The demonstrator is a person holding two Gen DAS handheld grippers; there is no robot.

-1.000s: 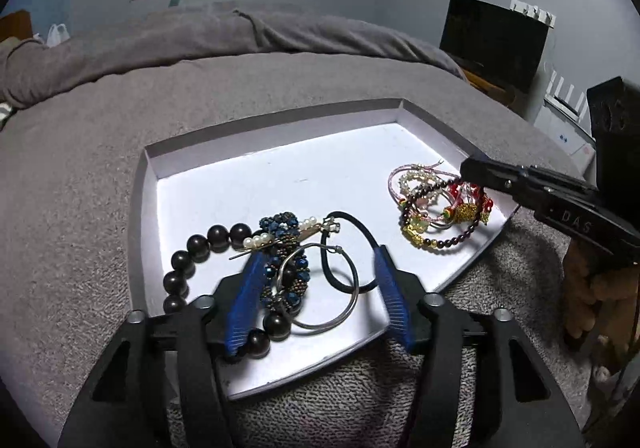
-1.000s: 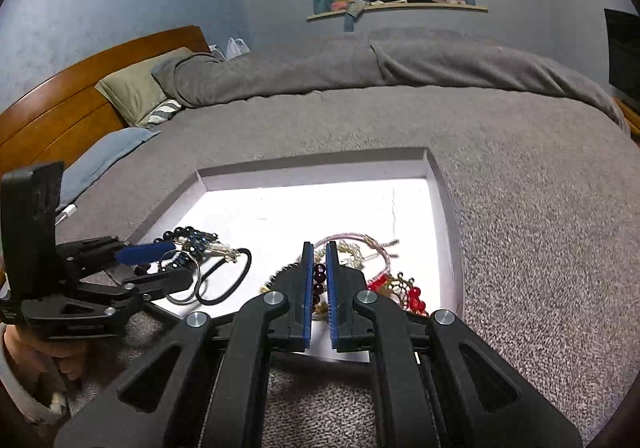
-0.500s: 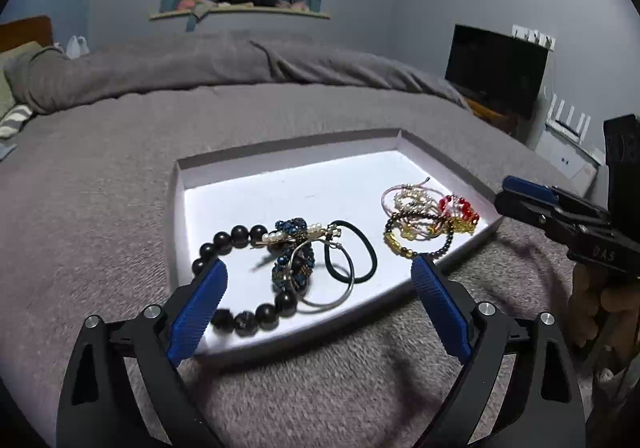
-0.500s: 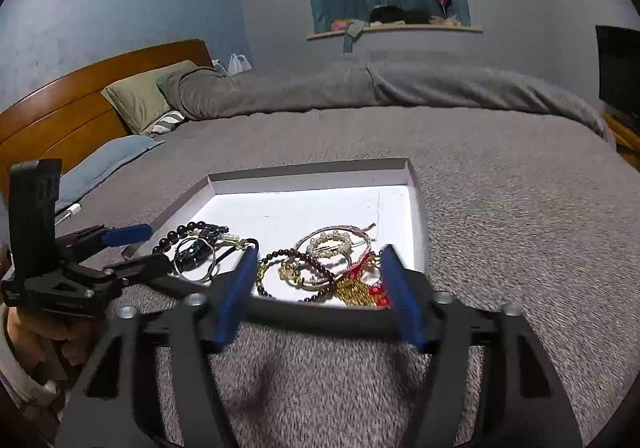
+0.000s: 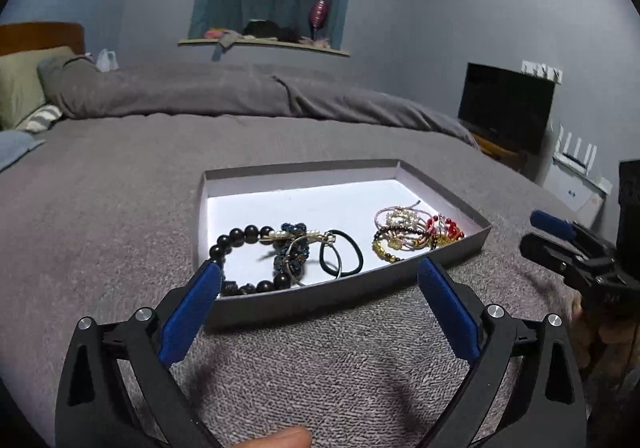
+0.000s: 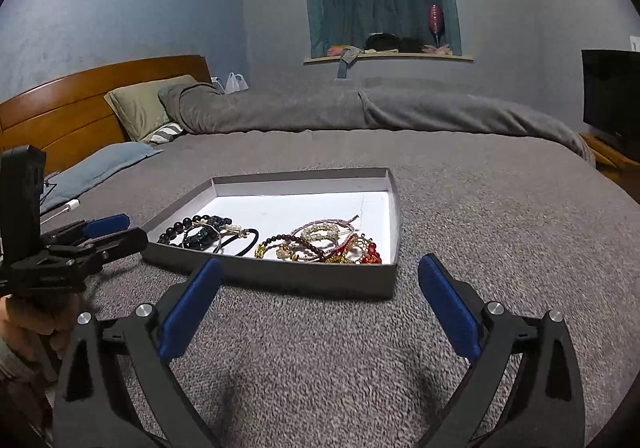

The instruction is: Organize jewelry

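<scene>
So both grippers were off the jewelry at this point. The left gripper [image 5: 318, 284] had its blue pads spread wide, jaws having just been opening, nothing between them but grey bedspread [image 5: 120, 216] and the near wall of the tray [image 5: 304, 304]. Same for the right gripper [image 6: 318, 284]: jaws just swung apart, empty, hanging short of the tray's near edge.

The tray sat flat on the bed, white inside. On its left end lay a black bead bracelet [image 5: 236, 238] tangled with a dark blue beaded piece [image 5: 294, 252], a thin metal hoop [image 5: 332, 260] and a black hair tie [image 5: 348, 252]. On the right end sat a pile of pink, gold and red bracelets [image 5: 416, 234], touching or overlapping, hard to say how many. A fingertip [image 5: 286, 438] poked in at the bottom of the left view.
</scene>
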